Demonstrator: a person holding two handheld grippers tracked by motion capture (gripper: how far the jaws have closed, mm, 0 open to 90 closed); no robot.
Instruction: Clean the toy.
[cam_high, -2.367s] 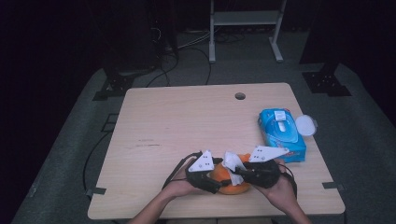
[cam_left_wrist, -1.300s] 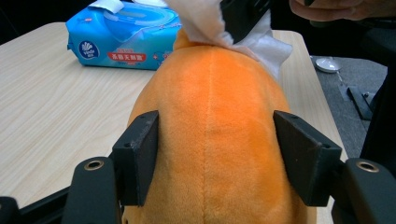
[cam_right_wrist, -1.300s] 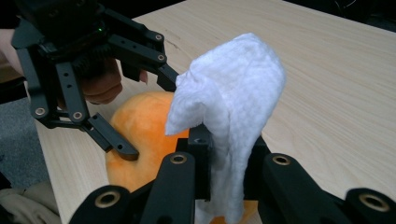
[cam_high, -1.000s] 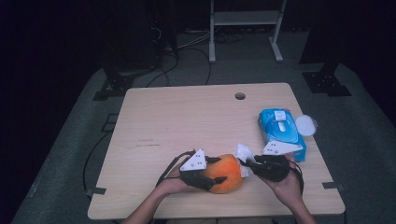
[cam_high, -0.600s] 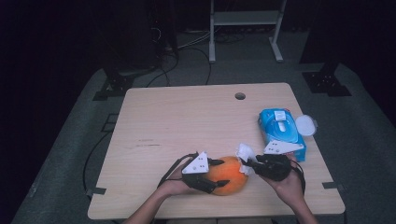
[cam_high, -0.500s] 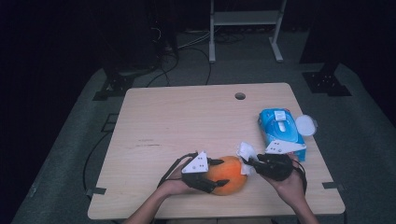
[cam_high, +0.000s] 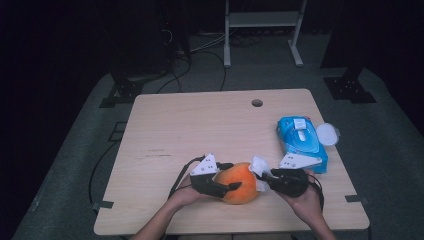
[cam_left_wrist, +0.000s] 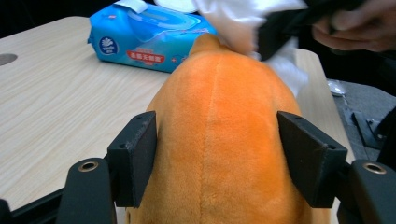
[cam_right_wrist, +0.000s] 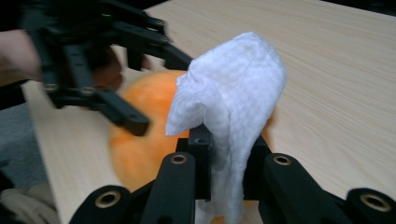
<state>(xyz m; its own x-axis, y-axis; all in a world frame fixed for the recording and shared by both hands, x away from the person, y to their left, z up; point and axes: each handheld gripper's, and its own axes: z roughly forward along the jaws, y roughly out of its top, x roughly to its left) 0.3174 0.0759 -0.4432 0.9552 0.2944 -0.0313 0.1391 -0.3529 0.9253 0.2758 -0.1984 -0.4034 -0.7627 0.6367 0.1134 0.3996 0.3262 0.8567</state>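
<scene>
The left gripper view shows the left gripper (cam_left_wrist: 219, 158), jaws just opening, either side of the one orange plush toy (cam_left_wrist: 219, 140) on the table (cam_high: 200, 125). The right gripper (cam_right_wrist: 224, 154) pinches one white wipe (cam_right_wrist: 233, 98) against it. Wiping seems underway, not finished. One wipes pack (cam_high: 302, 142) lies near.

On the pale wooden worktop (cam_high: 200, 125), the orange plush toy (cam_high: 239, 182) lies at the near edge; the blue wet-wipes pack (cam_high: 301, 142) sits behind it, to the right.
</scene>
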